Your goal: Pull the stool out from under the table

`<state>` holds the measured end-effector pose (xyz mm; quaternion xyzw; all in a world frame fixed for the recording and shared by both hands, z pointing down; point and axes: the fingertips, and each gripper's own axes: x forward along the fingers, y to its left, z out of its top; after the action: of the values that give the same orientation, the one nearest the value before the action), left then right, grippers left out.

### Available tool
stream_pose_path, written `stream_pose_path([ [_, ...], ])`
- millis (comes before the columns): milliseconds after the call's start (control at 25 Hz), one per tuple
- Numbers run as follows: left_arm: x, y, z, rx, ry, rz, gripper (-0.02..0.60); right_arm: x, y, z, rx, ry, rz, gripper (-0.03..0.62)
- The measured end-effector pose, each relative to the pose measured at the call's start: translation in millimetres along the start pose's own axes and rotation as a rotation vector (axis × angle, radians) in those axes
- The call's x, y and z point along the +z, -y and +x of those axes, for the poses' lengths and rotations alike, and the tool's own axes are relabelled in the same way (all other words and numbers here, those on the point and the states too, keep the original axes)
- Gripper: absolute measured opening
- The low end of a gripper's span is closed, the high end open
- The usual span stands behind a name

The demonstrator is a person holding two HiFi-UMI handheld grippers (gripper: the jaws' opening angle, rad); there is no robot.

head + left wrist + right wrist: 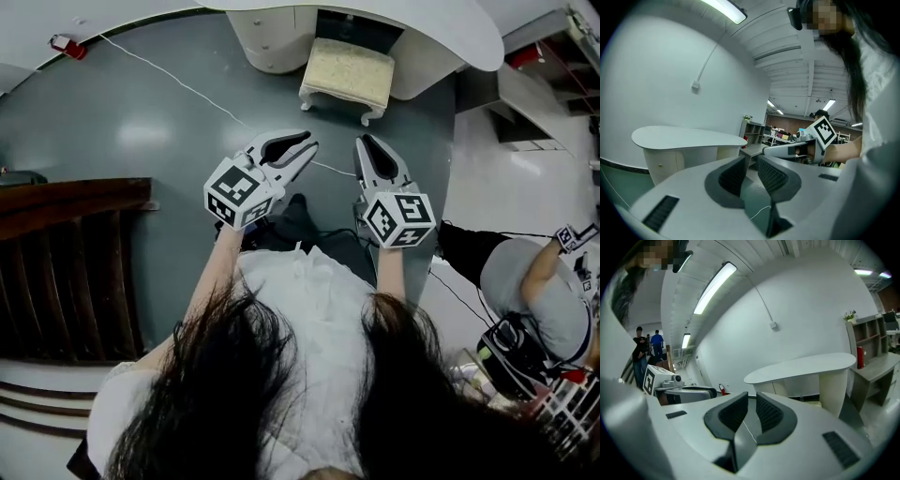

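Note:
The stool (pixel 347 75), with a cream cushion and white legs, stands half under the white table (pixel 412 23) at the top of the head view. Both grippers hang in the air above the grey floor, short of the stool and apart from it. My left gripper (pixel 305 150) is shut with nothing in it, its tips pointing toward the stool. Beside it my right gripper (pixel 366 145) is also shut and empty. The left gripper view shows its own jaws (pixel 752 171) together, the table (pixel 684 138) and the right gripper (pixel 797 147). In the right gripper view the jaws (pixel 751 411) are together below the table (pixel 801 369).
A dark wooden stair (pixel 66 253) fills the left. A white cable (pixel 178 84) runs across the floor to a red object (pixel 67 45) by the wall. Another person (pixel 534 291) crouches at the right. A grey desk (pixel 525 94) and shelves (pixel 869 338) stand right of the table.

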<state>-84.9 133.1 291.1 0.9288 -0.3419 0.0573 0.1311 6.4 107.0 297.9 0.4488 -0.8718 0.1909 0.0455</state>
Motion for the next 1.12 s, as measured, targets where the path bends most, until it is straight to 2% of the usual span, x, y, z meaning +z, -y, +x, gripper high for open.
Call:
stream_pose_path([
  [200, -7, -23, 11, -0.029, -0.001, -0.031, 0.091, -7, 12, 10, -0.047, -0.034, 0.008, 0.066],
  [480, -23, -53, 40, -0.041, -0.032, -0.008, 0.091, -18, 49, 20, -0.105, -0.061, 0.023, 0.066],
  [760, -30, -117, 75, 0.053, 0.043, -0.077, 0.092, -35, 113, 50, -0.12, -0.109, 0.027, 0.066],
  [960, -58, -163, 107, 0.111, 0.013, -0.044, 0.092, -55, 167, 74, -0.125, -0.151, 0.019, 0.066],
  [1120, -95, -208, 139, 0.159, -0.014, -0.076, 0.092, -83, 211, 97, -0.116, -0.192, 0.026, 0.066],
])
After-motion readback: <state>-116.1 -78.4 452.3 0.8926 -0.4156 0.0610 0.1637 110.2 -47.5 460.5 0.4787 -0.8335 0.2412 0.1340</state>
